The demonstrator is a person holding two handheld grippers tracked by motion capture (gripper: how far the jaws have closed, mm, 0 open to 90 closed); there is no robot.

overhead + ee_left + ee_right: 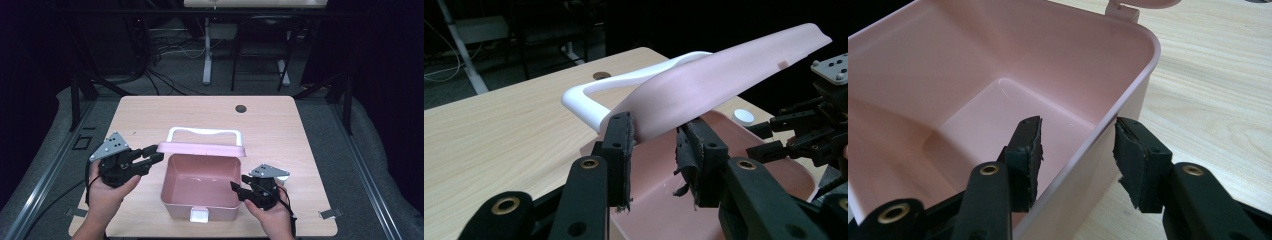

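Observation:
A pink box (200,207) stands open near the table's front edge, empty inside, with a white latch (199,215) on its front wall. Its pink lid (200,149) is tilted up at the back, and the white handle (205,131) lies behind it. My left gripper (155,153) is at the lid's left corner. In the left gripper view the pads (620,145) are shut on that corner of the lid (724,75). My right gripper (239,182) is at the box's right side. It (1078,125) stands open astride the right wall (1128,95), one pad inside, one outside, both apart from it.
The box sits on a light wooden table (150,115) with a dark round hole (241,108) near its far edge. Metal frame rails run along both sides. Table legs and cables stand on the floor beyond the far edge.

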